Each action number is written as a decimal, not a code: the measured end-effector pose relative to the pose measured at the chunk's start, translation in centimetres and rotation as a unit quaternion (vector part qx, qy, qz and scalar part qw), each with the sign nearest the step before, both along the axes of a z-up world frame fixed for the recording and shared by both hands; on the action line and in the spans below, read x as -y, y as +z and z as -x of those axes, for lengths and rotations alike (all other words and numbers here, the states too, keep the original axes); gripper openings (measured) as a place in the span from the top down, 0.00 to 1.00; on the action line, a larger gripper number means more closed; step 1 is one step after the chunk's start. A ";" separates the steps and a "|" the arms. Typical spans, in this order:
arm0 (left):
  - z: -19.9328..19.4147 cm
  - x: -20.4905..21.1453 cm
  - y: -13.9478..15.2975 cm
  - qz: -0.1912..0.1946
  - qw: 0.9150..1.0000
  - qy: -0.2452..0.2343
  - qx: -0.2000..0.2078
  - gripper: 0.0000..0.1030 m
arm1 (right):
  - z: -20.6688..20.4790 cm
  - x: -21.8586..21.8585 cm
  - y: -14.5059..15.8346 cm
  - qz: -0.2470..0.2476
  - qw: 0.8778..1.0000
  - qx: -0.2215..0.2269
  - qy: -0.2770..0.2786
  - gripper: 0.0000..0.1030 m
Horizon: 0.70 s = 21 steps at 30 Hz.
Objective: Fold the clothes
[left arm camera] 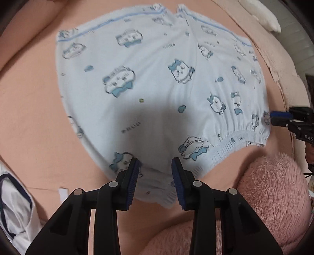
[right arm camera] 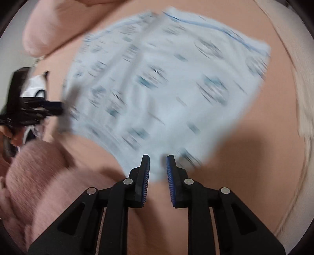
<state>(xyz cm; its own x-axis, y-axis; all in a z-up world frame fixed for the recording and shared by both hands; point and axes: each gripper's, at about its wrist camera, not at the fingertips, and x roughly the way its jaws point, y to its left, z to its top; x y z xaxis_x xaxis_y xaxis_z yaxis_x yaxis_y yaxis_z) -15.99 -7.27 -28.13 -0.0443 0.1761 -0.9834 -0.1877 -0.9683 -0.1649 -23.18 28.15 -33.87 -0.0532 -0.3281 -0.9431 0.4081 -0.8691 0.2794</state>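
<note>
Shorts (left arm camera: 157, 94) flat on peach sheet (left arm camera: 29, 117); both grippers' jaws apart, empty.

Peach bed sheet (left arm camera: 29, 109) fills most of frame; fluffy pink blanket (left arm camera: 274, 188) lower right, white pillow (left arm camera: 261, 17) upper right, cream bed edge (right arm camera: 306, 121) at right.

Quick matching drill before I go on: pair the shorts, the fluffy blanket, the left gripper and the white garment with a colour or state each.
Things:
1. shorts
2. fluffy blanket
3. left gripper
4. white garment

Descriptions:
a. dark piping along its edge
b. pale blue, cartoon print, spread flat
c. pink and fuzzy
d. open, over the elastic waistband

Pairs: 1-b, 2-c, 3-d, 4-a
</note>
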 end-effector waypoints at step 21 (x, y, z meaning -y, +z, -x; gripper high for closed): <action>1.7 6.6 -0.7 0.050 0.995 0.072 -0.039 0.65 | 3.8 -3.5 0.2 0.002 0.998 -0.013 -0.064 0.82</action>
<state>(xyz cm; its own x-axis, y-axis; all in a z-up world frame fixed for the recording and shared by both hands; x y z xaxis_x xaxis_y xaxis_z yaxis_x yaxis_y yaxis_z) -17.71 -13.86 -28.79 -0.1398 0.0645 -0.9881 -0.0547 -0.9969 -0.0574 -26.93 31.64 -33.65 -0.1184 -0.3214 -0.9395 0.3012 -0.9132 0.2745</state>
